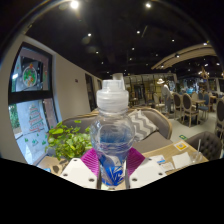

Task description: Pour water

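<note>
Your tongs point(112, 163) clamp the clear water bottle point(112, 130) low on its body, upright between the pink pads point(91, 160), cap on; thin plastic likely flexes and slips, so squeeze gently.

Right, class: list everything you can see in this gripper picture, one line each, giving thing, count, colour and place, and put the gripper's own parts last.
Water bottle: one, clear with a white cap and a blue label, upright between the fingers.
Leafy plant: one, green, just beside the bottle.
Wall posters: two, framed, one above the other, on the wall beyond the plant.
Chairs: several, light-coloured, far across the room beyond the bottle.
Ceiling lights: several, white spots, overhead.
Paper: one piece, pale, on the surface beside the fingers.
Gripper: one, white fingers with pink pads, pressing on the bottle's lower part from both sides.
</note>
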`<state>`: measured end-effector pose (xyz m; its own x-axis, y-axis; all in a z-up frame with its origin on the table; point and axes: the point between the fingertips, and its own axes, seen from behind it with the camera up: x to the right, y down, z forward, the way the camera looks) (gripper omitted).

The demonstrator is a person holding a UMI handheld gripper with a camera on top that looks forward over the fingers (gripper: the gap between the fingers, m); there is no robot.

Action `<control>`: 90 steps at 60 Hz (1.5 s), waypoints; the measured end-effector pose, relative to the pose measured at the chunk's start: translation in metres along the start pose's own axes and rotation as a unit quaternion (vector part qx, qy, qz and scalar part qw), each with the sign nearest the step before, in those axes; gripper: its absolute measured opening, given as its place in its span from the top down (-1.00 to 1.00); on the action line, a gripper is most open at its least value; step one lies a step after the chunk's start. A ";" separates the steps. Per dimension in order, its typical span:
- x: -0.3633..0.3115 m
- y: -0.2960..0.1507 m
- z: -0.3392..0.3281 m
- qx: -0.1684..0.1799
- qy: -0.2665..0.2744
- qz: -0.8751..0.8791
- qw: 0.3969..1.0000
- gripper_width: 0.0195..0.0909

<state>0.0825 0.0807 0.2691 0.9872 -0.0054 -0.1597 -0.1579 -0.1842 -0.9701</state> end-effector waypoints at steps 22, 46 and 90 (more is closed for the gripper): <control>0.114 0.137 -0.012 -0.084 0.073 -0.093 0.989 0.65; 0.137 0.177 -0.014 -0.087 0.108 -0.043 0.989 0.23; 0.029 0.118 -0.253 -0.220 0.123 -0.053 0.966 -0.85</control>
<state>0.0982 -0.1900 0.1961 0.9815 -0.1877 0.0380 -0.0830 -0.5960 -0.7987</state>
